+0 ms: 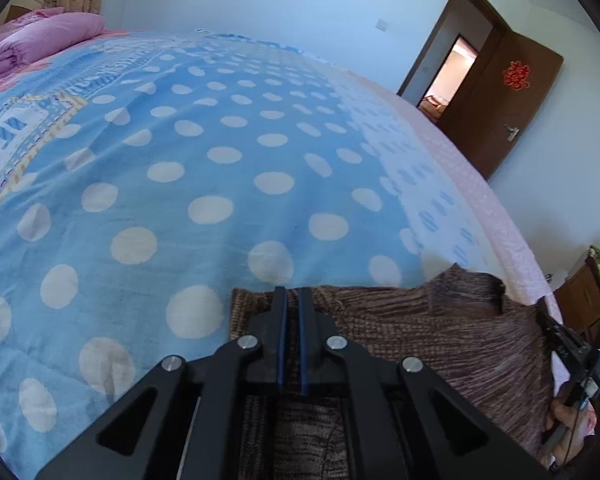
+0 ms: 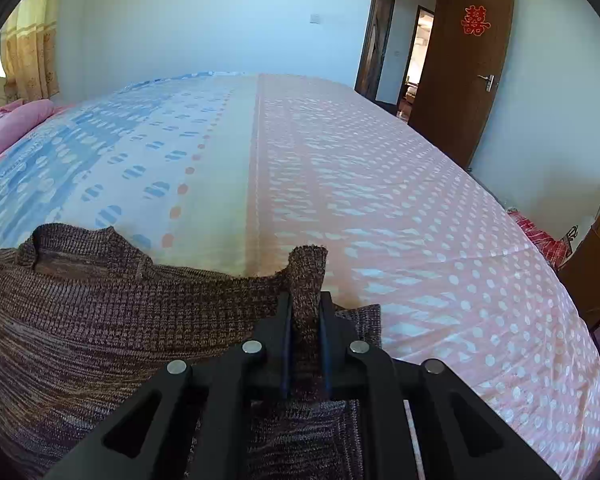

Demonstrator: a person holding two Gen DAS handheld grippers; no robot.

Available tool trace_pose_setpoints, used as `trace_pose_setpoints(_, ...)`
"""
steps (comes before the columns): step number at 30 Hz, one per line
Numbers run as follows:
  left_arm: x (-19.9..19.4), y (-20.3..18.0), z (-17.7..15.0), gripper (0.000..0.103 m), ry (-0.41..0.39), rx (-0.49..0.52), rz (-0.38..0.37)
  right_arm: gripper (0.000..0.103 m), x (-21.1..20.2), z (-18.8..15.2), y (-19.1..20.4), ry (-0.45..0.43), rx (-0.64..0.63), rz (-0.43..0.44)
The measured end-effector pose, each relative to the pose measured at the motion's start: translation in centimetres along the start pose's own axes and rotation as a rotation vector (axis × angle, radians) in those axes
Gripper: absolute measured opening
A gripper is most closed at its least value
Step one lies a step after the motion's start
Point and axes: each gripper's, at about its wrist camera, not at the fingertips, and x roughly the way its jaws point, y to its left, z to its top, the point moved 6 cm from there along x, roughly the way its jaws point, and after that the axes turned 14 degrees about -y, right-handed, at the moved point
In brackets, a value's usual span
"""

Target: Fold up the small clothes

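A brown knitted sweater (image 1: 440,332) lies on the bed, its collar toward the far side (image 2: 72,256). My left gripper (image 1: 293,294) is shut on the sweater's left edge, with the knit showing between the narrow jaws. My right gripper (image 2: 306,300) is shut on the sweater's right corner (image 2: 308,276), and a flap of knit stands up between the fingers. The right gripper also shows at the far right of the left wrist view (image 1: 568,344), held by a hand.
The bed has a blue polka-dot sheet (image 1: 220,160) on the left and a pink dotted sheet (image 2: 400,200) on the right. A folded pink quilt (image 1: 32,44) lies at the far left. A brown door (image 2: 464,60) stands open behind. A cabinet (image 2: 596,264) stands at the right.
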Motion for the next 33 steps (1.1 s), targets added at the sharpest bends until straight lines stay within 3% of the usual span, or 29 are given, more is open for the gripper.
trace_pose_setpoints(3,-1.1,-0.4,0.4,0.011,0.013,0.035,-0.038,0.019,0.6,-0.3,0.1,0.031,-0.014,-0.017)
trace_pose_setpoints(6,-2.4,-0.5,0.7,0.046,0.031,0.041,-0.061,0.020,0.4,-0.6,-0.1,0.033,-0.001,-0.012)
trace_pose_setpoints(7,-2.7,-0.5,0.7,0.062,0.033,0.036,-0.075,0.023,0.6,-0.8,-0.2,0.033,0.007,-0.007)
trace_pose_setpoints(8,-2.9,-0.7,0.7,0.067,0.029,0.035,-0.090,0.026,0.5,-0.9,-0.4,0.034,0.021,-0.004)
trace_pose_setpoints(10,-2.8,-1.1,0.4,0.067,0.042,0.051,-0.099,0.039,1.1,-1.0,-0.8,0.034,0.051,-0.010)
trace_pose_setpoints(12,-2.2,-1.7,-0.3,0.067,0.062,0.080,-0.089,0.040,1.0,-1.1,-1.5,0.036,0.095,0.002)
trace_pose_setpoints(13,-1.8,-1.9,-0.7,0.062,0.067,0.101,-0.078,0.040,1.0,-1.2,-1.7,0.038,0.111,0.010)
trace_pose_setpoints(14,-1.1,-2.3,-1.2,0.043,0.077,0.133,-0.058,0.040,1.0,-1.2,-1.9,0.040,0.132,0.022)
trace_pose_setpoints(15,-0.6,-2.4,-1.8,0.031,0.099,0.153,-0.042,0.041,1.0,-1.2,-2.1,0.040,0.144,0.028)
trace_pose_setpoints(18,-0.4,-3.0,-2.2,0.029,0.077,0.204,-0.021,0.041,1.0,-1.3,-2.2,0.042,0.157,0.035)
trace_pose_setpoints(20,-0.5,-3.4,-2.2,0.012,0.066,0.245,-0.015,0.041,0.9,-1.3,-2.1,0.042,0.154,0.033)
trace_pose_setpoints(24,-0.8,-4.4,-1.4,0.006,0.029,0.299,0.008,0.041,0.1,-1.0,-2.6,0.000,0.173,0.017)
trace_pose_setpoints(28,-0.8,-3.2,0.6,0.006,-0.030,0.196,0.045,0.041,-1.8,-0.6,-4.6,-0.098,0.266,-0.008)
trace_pose_setpoints(33,1.7,-1.3,-0.8,0.007,0.027,0.127,0.108,0.041,-1.5,-1.1,-6.1,-0.080,0.354,-0.016)
